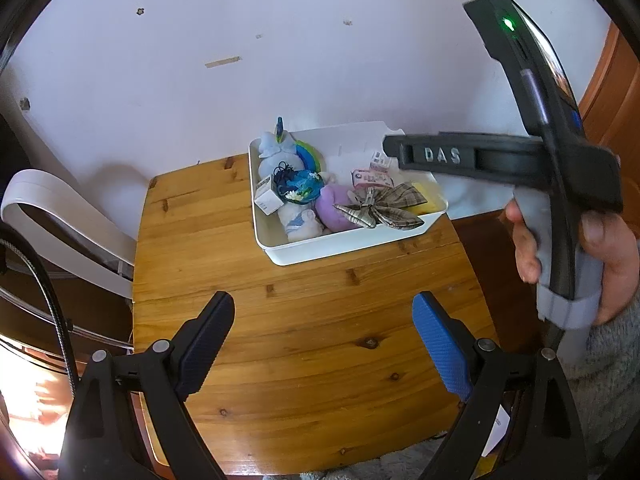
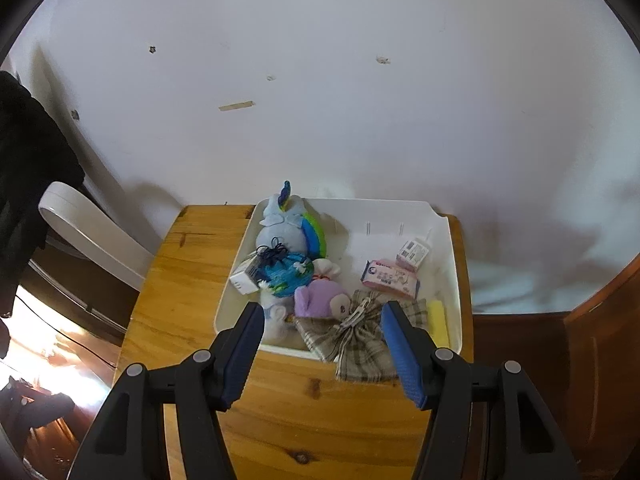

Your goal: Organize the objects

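Observation:
A white tray sits at the far side of a wooden table. It holds a blue unicorn plush, a blue pouch, a small white box, a purple plush, a plaid bow clip, pink tissue packs and a yellow sponge. My left gripper is open and empty above the bare table. My right gripper is open, its fingers either side of the bow.
The right hand-held gripper and the hand holding it show in the left wrist view, above the tray's right end. A white wall stands behind the table. A white curved chair back is at the left. Wooden panelling is at the right.

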A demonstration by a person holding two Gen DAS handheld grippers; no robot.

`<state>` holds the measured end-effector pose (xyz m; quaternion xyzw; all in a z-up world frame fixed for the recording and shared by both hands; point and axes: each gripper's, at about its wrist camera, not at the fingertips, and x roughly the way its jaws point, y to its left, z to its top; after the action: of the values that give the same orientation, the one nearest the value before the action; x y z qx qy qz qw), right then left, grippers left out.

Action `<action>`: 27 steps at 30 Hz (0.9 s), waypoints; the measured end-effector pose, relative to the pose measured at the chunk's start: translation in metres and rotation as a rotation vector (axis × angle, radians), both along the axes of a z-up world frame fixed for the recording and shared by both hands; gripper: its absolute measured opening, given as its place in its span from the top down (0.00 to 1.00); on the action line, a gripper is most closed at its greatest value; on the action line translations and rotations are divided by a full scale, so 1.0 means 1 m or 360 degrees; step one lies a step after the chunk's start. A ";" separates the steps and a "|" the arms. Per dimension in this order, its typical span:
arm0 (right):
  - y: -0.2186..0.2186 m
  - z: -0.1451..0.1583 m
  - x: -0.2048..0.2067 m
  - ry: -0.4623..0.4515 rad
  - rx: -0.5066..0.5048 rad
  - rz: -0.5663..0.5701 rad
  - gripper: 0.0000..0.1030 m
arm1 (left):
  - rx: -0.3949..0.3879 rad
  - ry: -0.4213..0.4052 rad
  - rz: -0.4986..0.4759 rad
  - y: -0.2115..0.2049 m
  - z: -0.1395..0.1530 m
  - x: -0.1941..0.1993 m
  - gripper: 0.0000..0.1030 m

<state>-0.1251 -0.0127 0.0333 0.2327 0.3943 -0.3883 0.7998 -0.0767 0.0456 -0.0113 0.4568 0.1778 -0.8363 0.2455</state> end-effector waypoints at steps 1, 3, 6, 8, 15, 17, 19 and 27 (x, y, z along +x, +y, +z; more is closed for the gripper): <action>0.004 0.001 -0.002 0.0001 -0.0006 -0.0002 0.40 | -0.0004 0.0004 0.0007 0.001 0.001 0.002 0.11; 0.011 0.002 -0.005 0.0007 -0.0016 -0.0007 0.40 | -0.0009 0.0011 0.0018 0.003 0.004 0.005 0.11; 0.023 0.004 -0.014 -0.0007 0.0009 -0.0014 0.40 | -0.0015 0.0015 0.0039 0.005 0.007 0.011 0.11; 0.030 0.006 -0.021 -0.0029 0.0029 -0.0030 0.40 | -0.0023 0.0016 0.0050 0.007 0.008 0.014 0.11; 0.056 0.014 -0.046 -0.0050 0.0055 -0.0110 0.40 | -0.0043 0.0026 0.0072 0.017 0.012 0.024 0.10; 0.064 0.016 -0.051 -0.0035 0.0054 -0.0120 0.40 | -0.0044 0.0033 0.0086 0.019 0.013 0.026 0.10; 0.070 0.017 -0.058 -0.0023 0.0056 -0.0142 0.40 | -0.0046 0.0036 0.0099 0.019 0.014 0.029 0.10; 0.093 0.021 -0.080 0.0031 0.0047 -0.0221 0.40 | -0.0018 0.0009 0.0182 0.019 0.011 0.035 0.10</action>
<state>-0.2050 0.0807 0.0543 0.2676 0.3908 -0.4391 0.7635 -0.0413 0.0642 -0.0006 0.4422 0.1996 -0.8232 0.2951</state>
